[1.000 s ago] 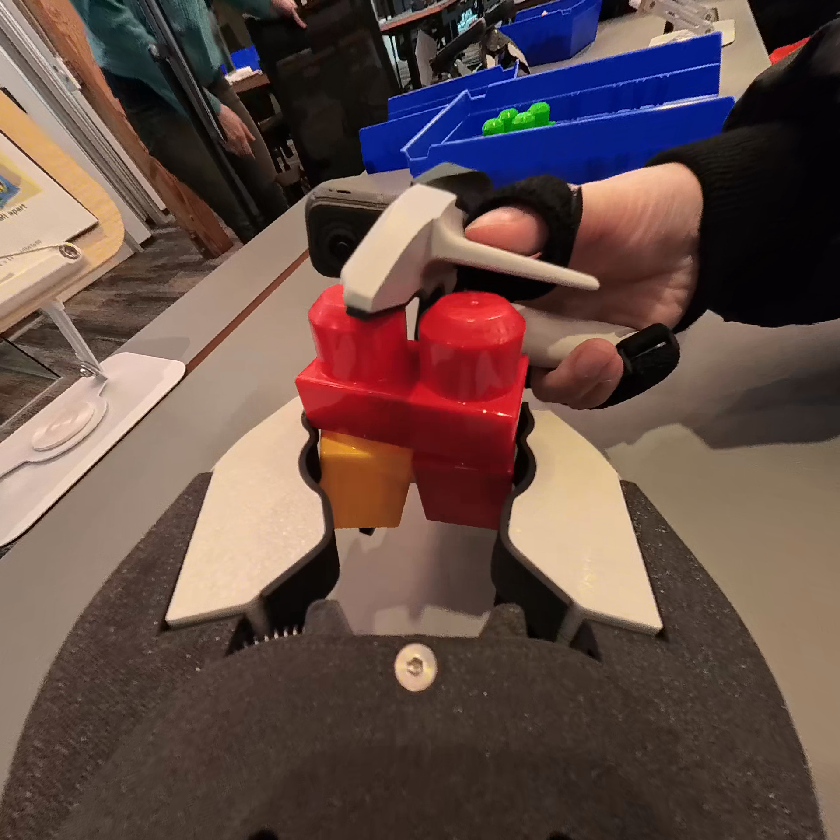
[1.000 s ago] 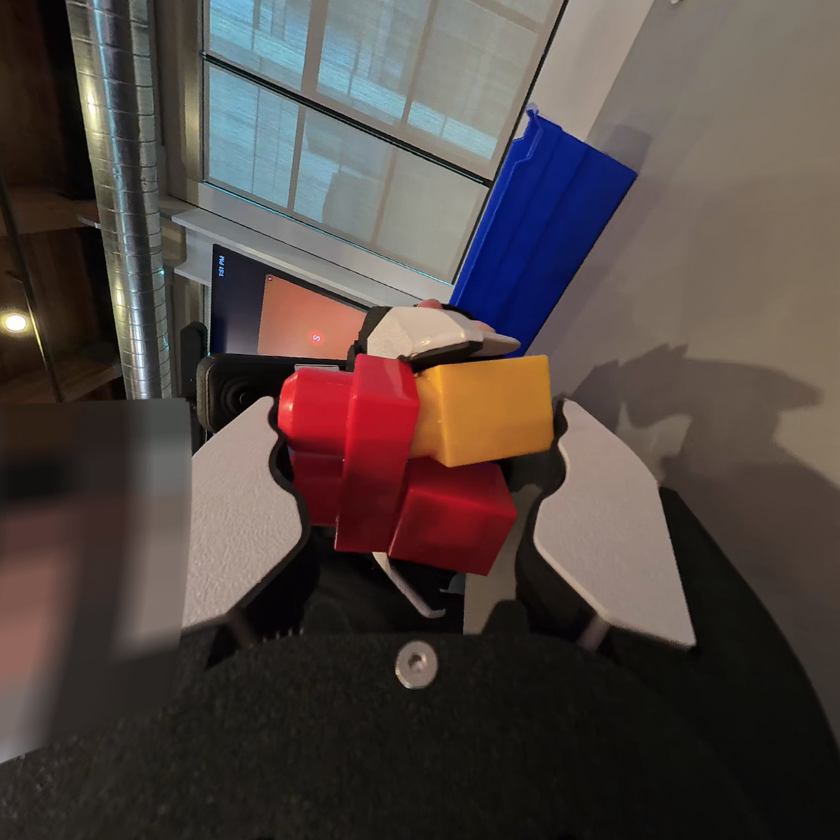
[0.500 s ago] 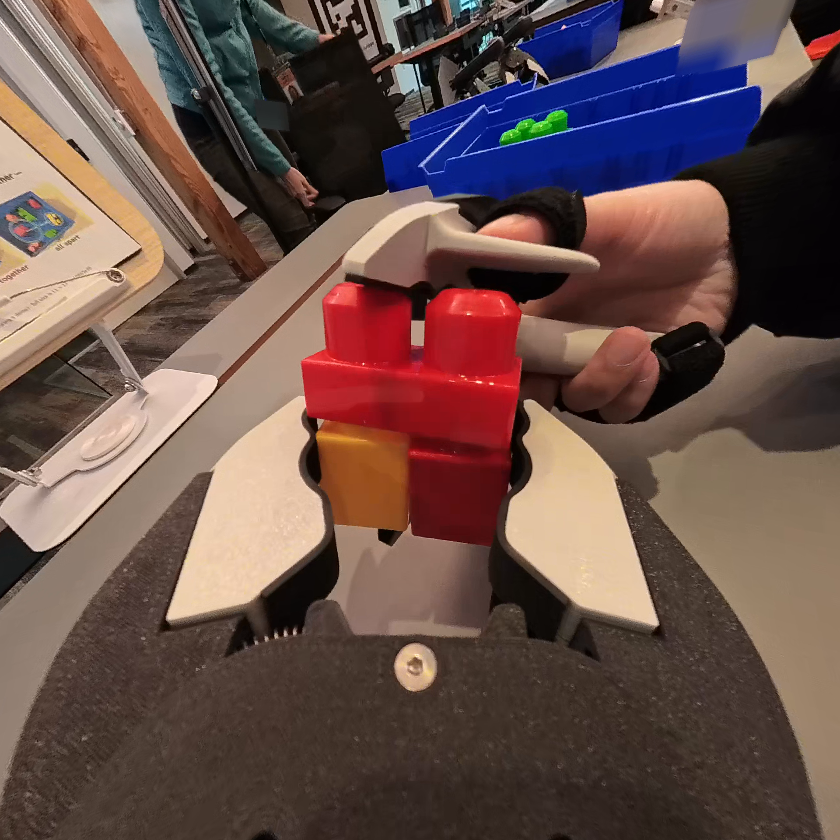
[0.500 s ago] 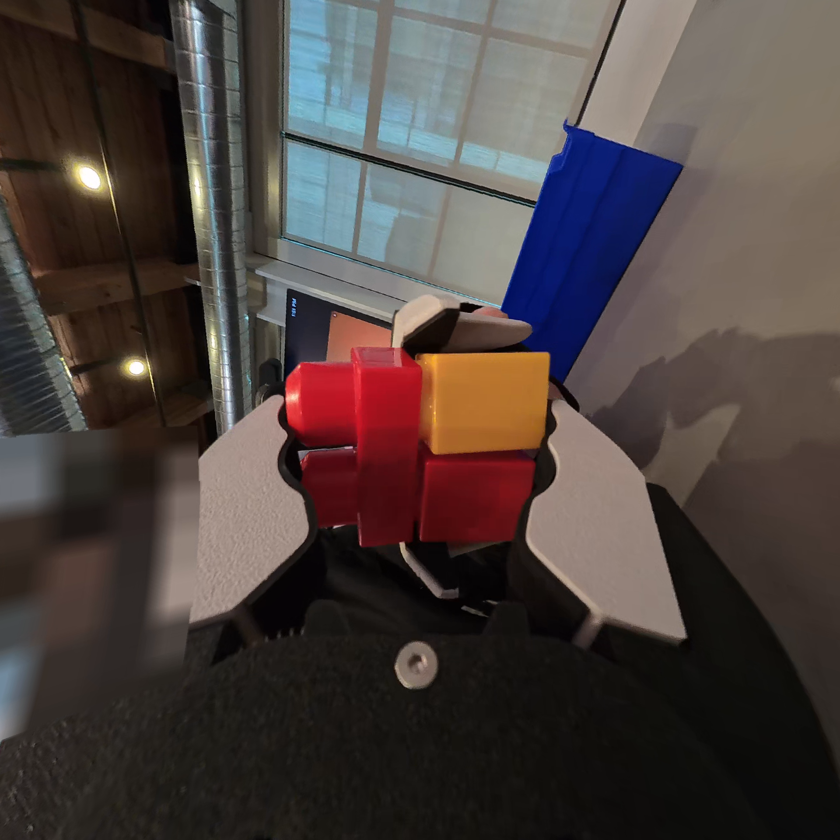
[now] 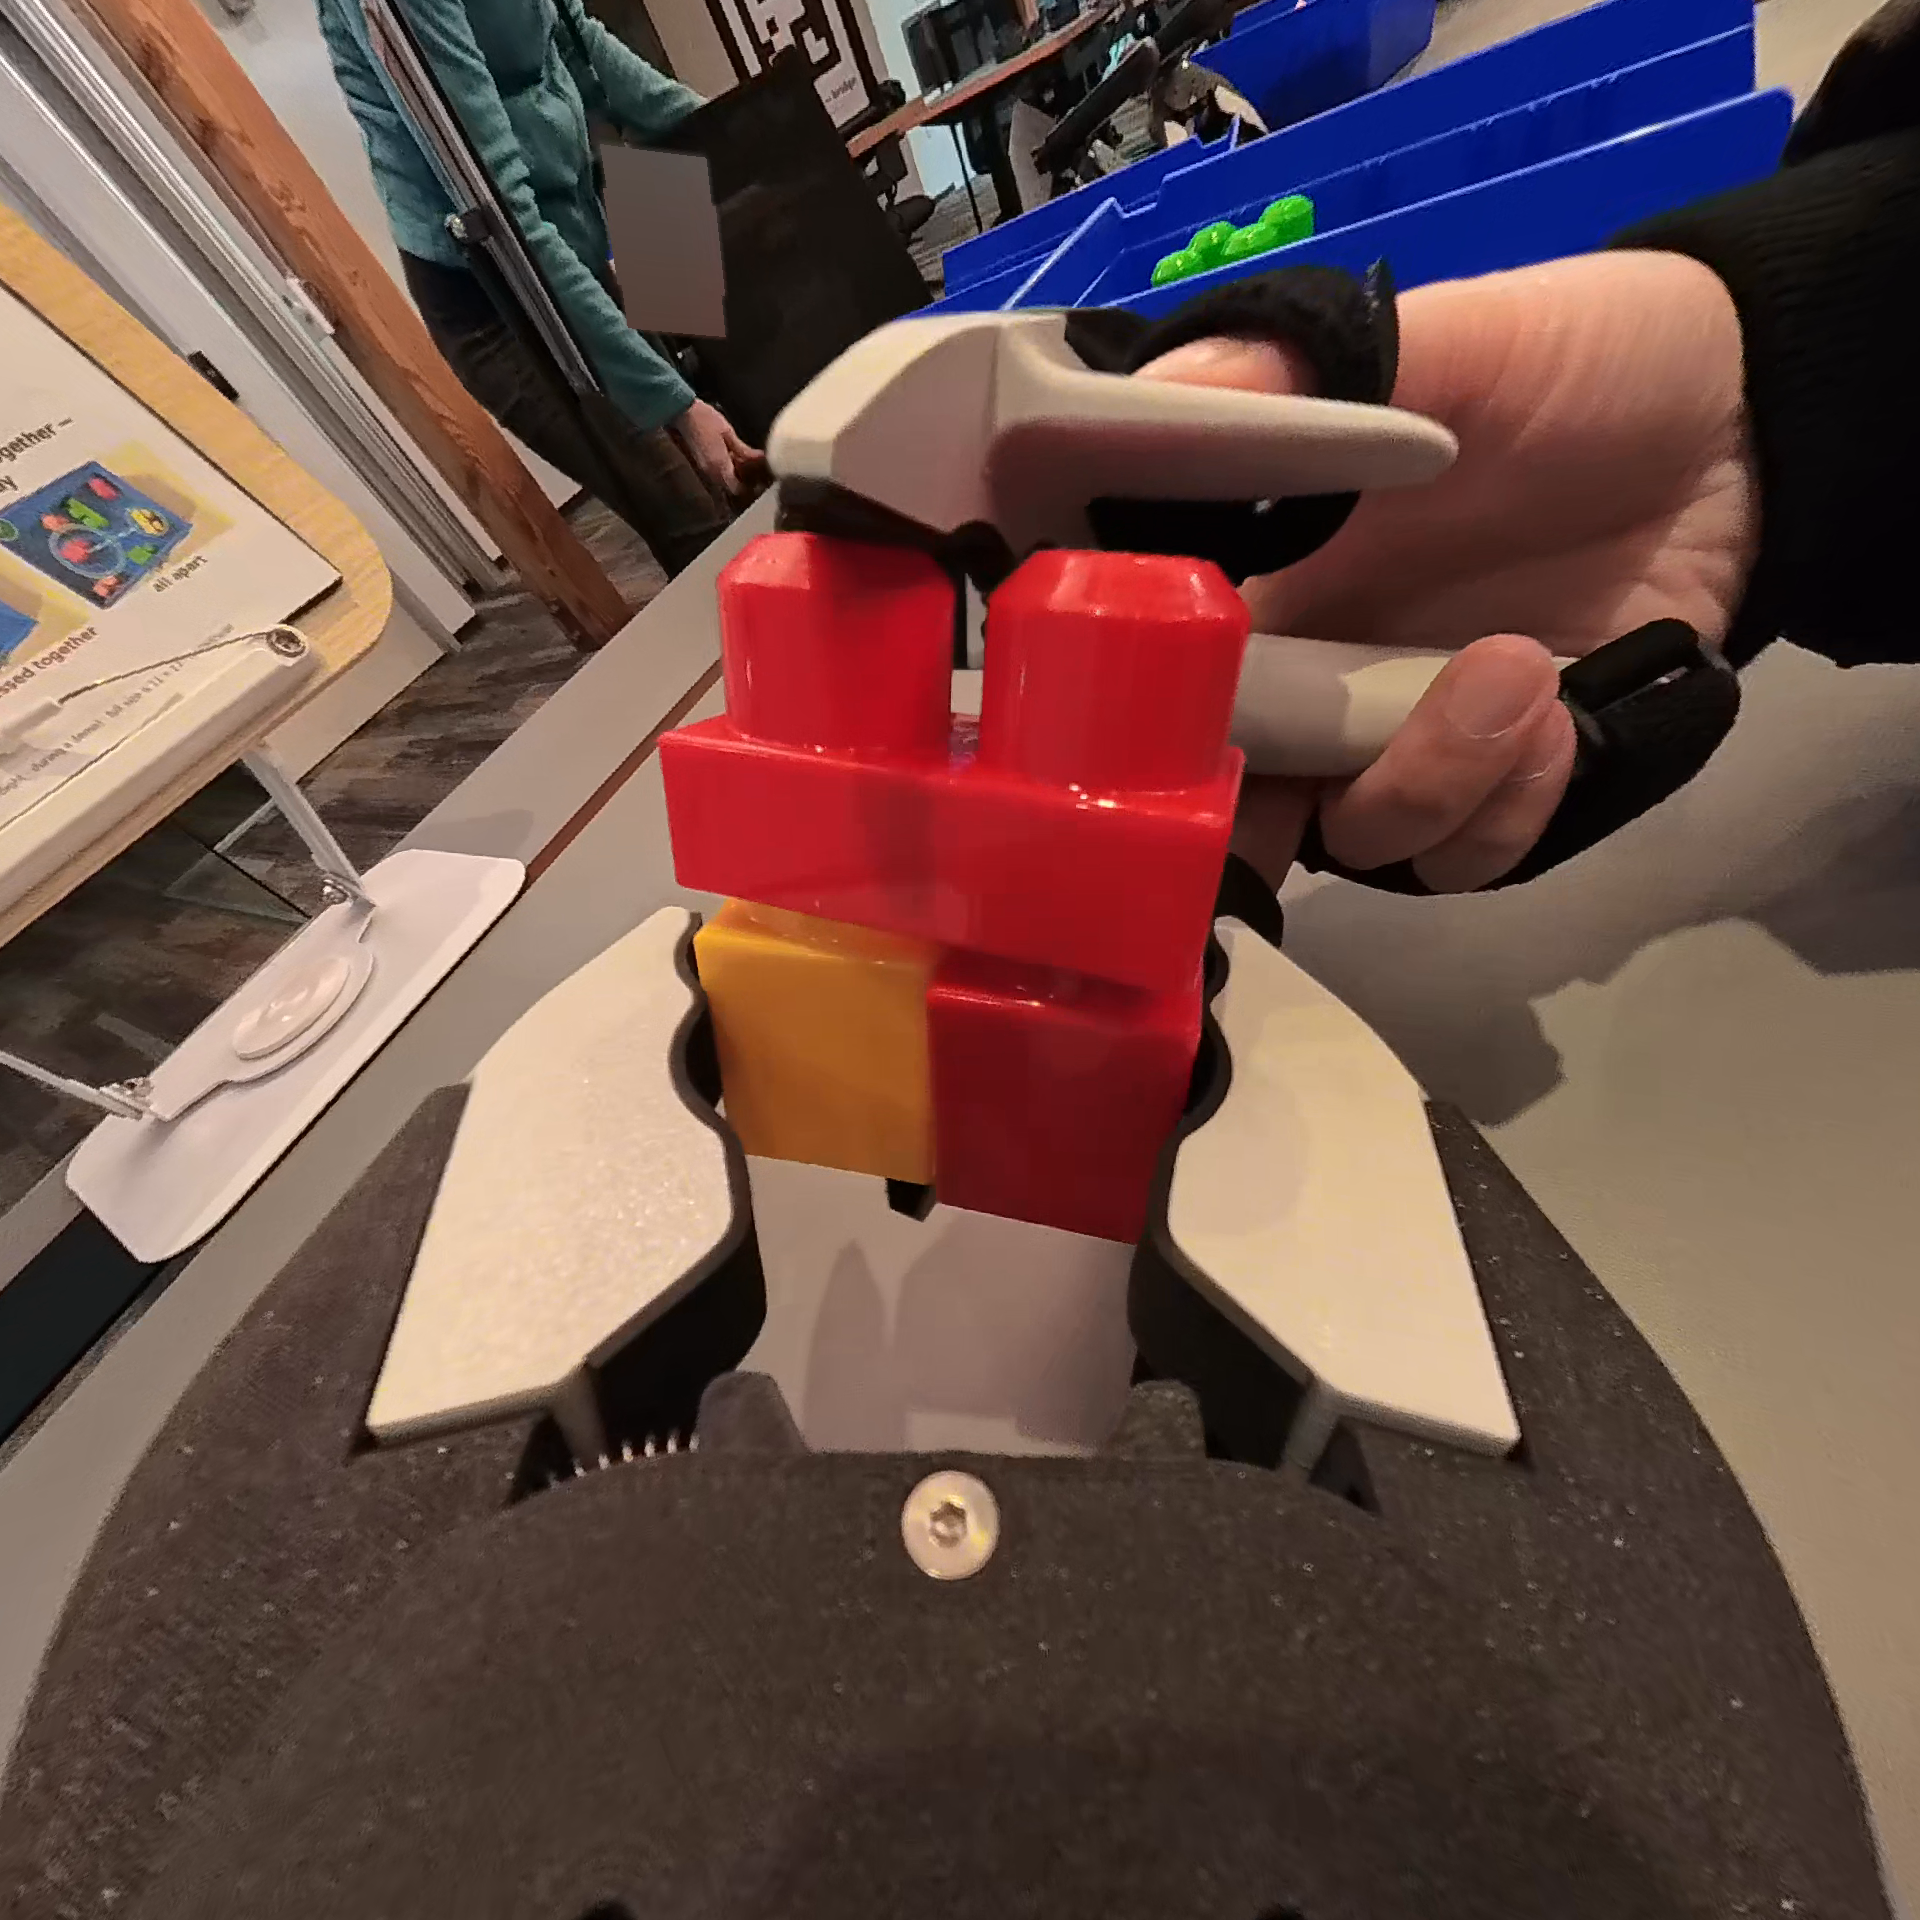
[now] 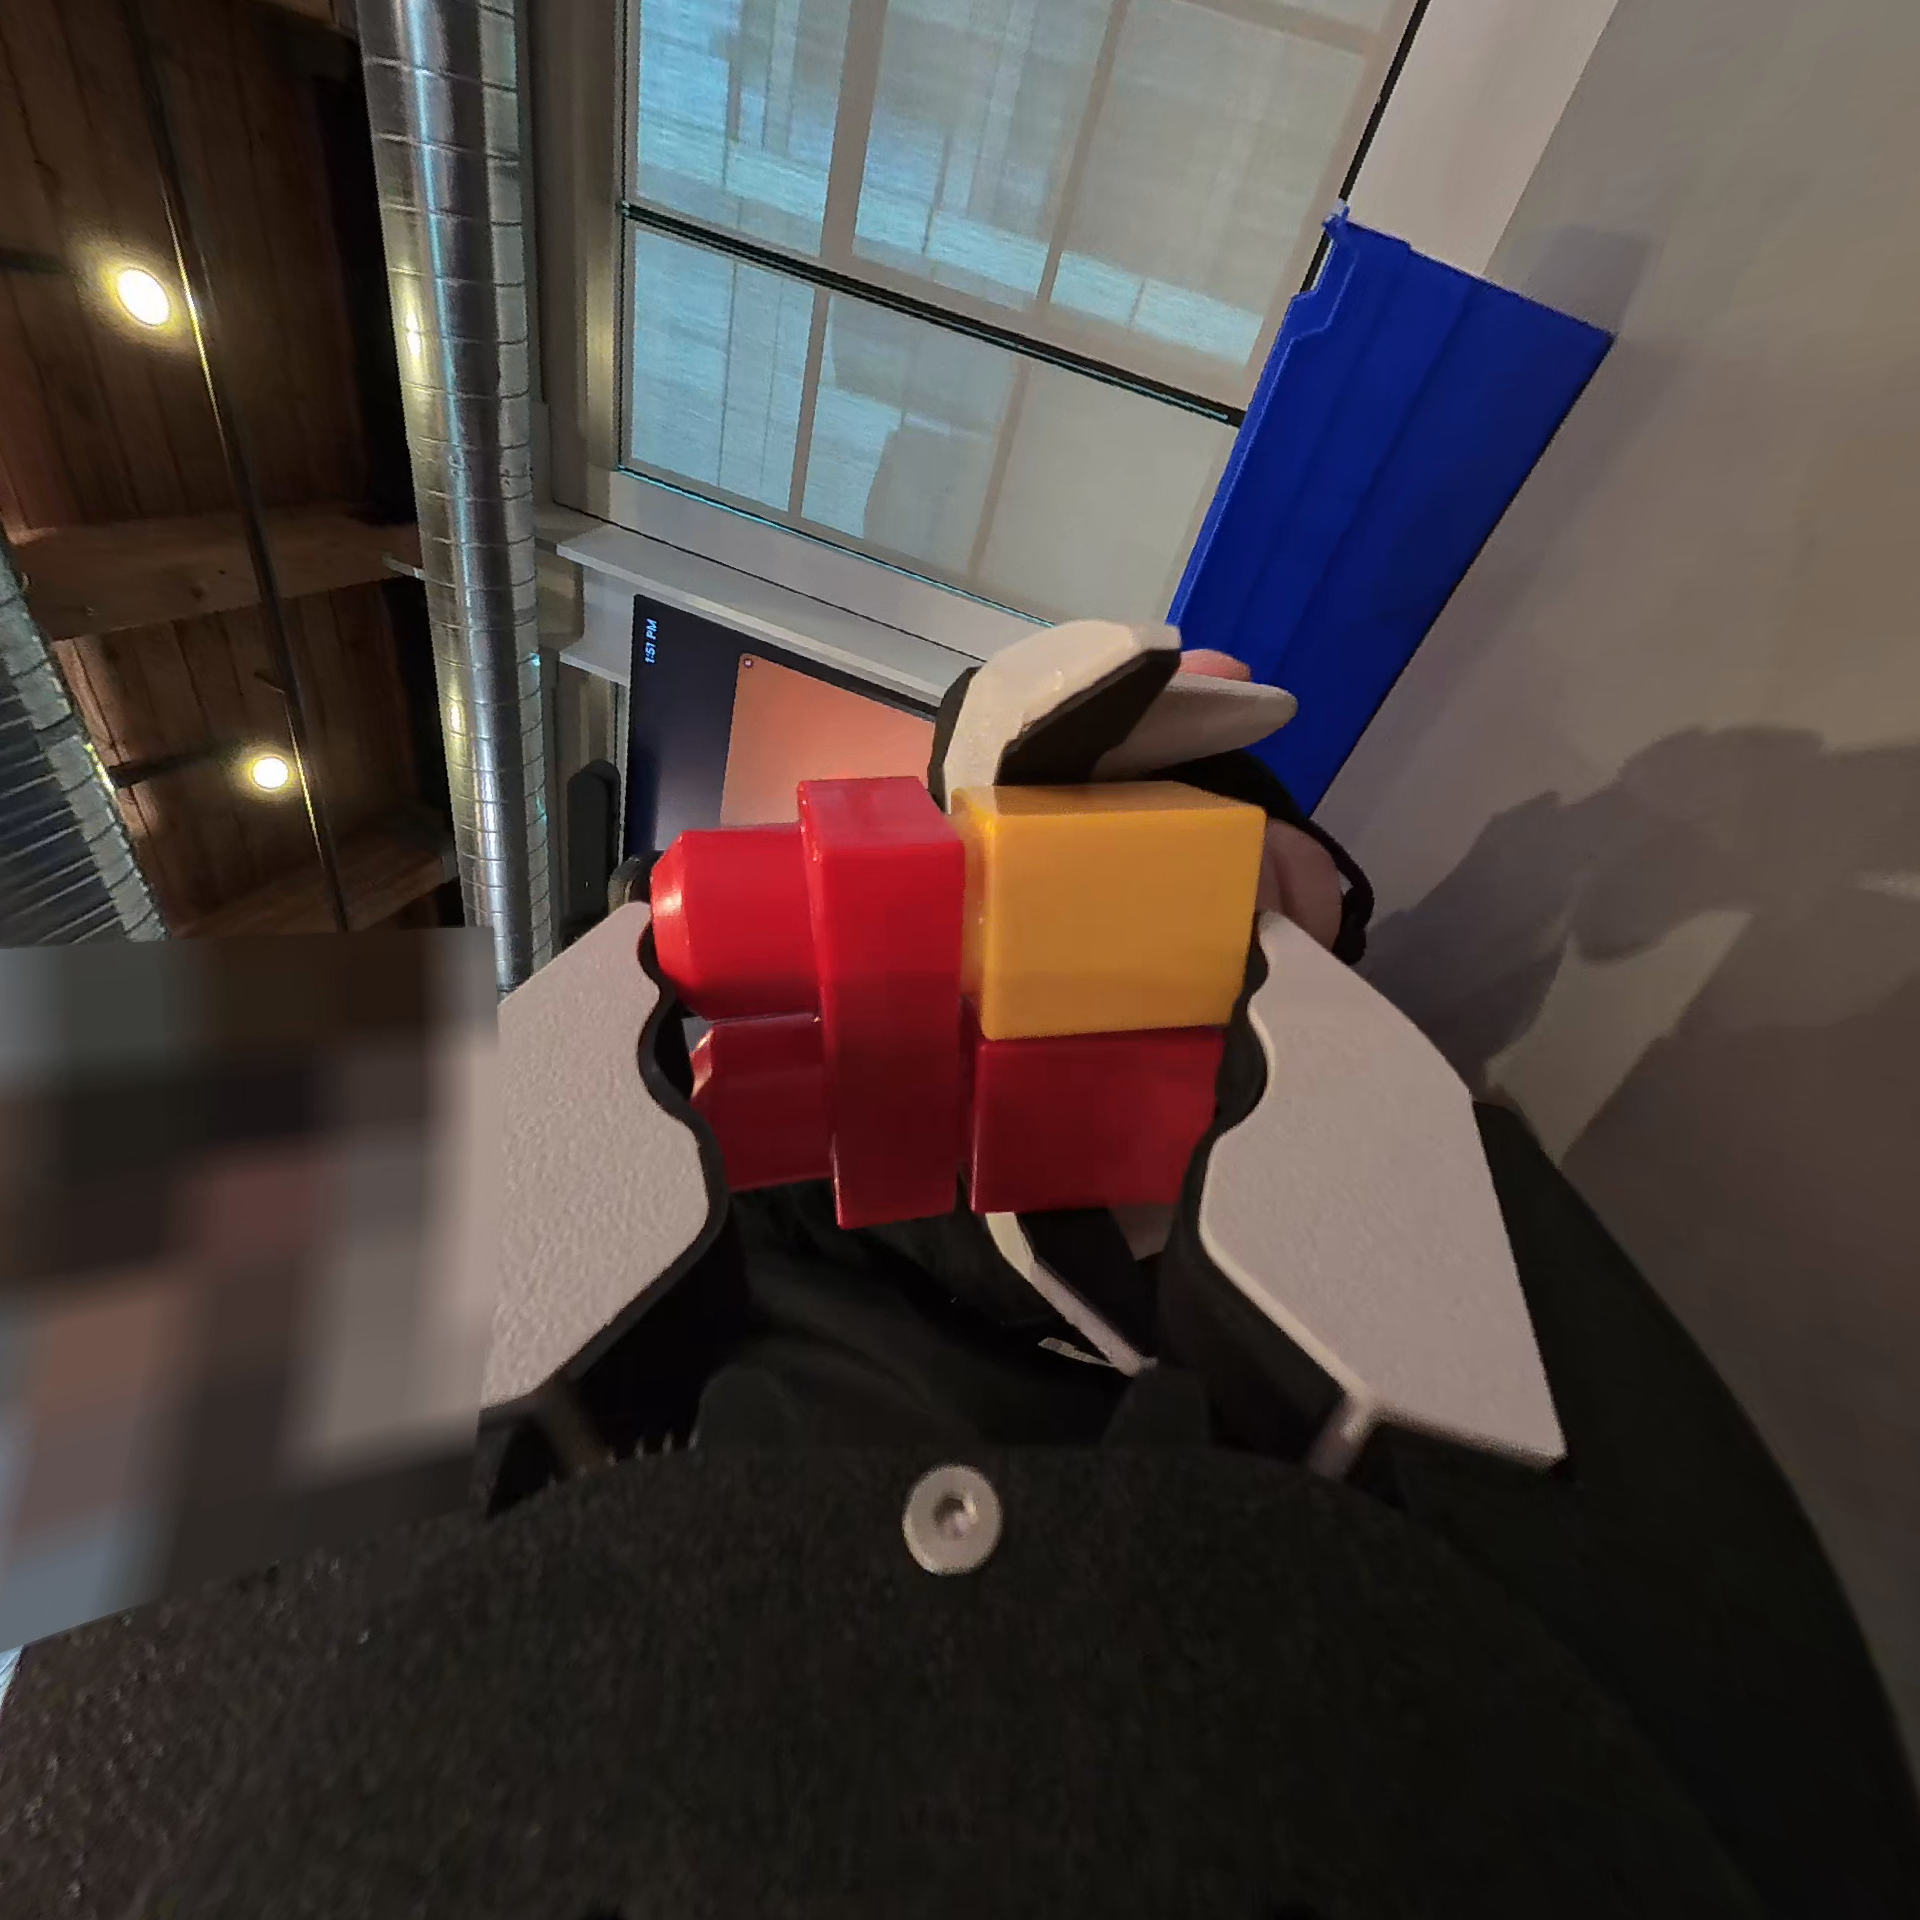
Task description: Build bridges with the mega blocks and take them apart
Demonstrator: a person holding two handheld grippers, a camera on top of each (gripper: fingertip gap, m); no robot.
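Blocks held in the air above the grey worktop (image 5: 1662,1195), between both grippers. Stack is three pieces: a red two-stud block (image 5: 951,831) on top, a yellow block (image 5: 821,1049) and a small red block (image 5: 1060,1101) side by side plugged under it.

Left gripper (image 5: 940,1081) is clamped on the two lower blocks: one finger on the yellow block's outer face, the other on the small red block's outer face. No gap visible at either finger.

Right gripper (image 6: 951,1049) comes in from the far side, turned a quarter against the left. In its own view the stack lies sideways, studs toward its left finger, yellow and small red bottoms toward its right finger. Both fingers sit against the stack, so it is gripping along the stack's height. In the left wrist view one of its fingers (image 5: 914,416) rests on the studs and the hand (image 5: 1538,540) holding it shows behind.

Blue bins (image 5: 1455,177) along the far edge of the worktop; one holds green blocks (image 5: 1236,239). Person in a teal top (image 5: 499,156) stands beyond the far left corner.
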